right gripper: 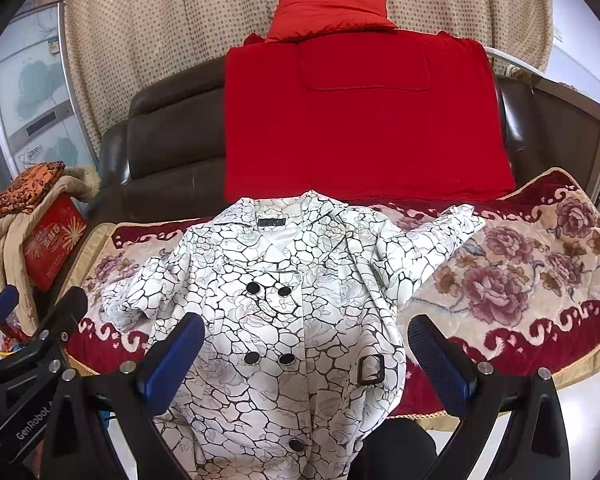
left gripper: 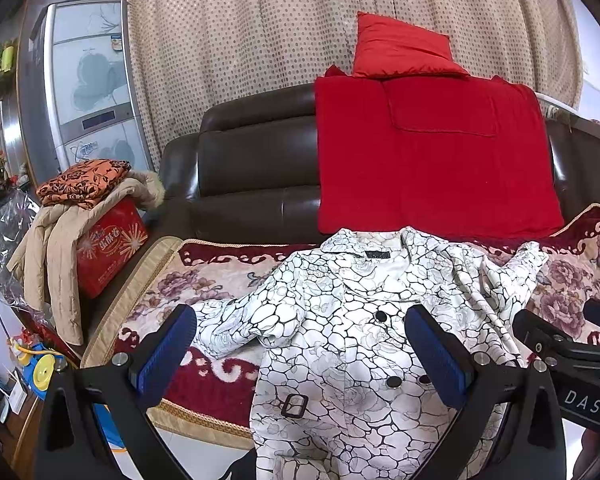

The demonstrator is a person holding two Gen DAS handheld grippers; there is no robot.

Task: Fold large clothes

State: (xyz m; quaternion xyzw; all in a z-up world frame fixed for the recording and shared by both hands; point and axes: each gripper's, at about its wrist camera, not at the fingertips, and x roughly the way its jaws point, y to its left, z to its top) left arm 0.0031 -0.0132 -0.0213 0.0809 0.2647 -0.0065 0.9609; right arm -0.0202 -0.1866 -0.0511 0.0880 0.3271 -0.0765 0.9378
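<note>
While jaws gape, coat (right gripper: 284, 320) spread beneath both grippers, untouched

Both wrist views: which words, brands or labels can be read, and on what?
"DAS": black right gripper body, in the left wrist view.
"GenRobot": black left gripper body, in the right wrist view.
Red cardboard box: white characters, too blurred.
Dark collar label of white crackle-print coat: unreadable.

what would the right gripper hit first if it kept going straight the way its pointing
Most likely the white patterned coat spread on the sofa cover. The open right gripper points down at its buttoned front, nothing between them, though depth is hard to judge.
</note>
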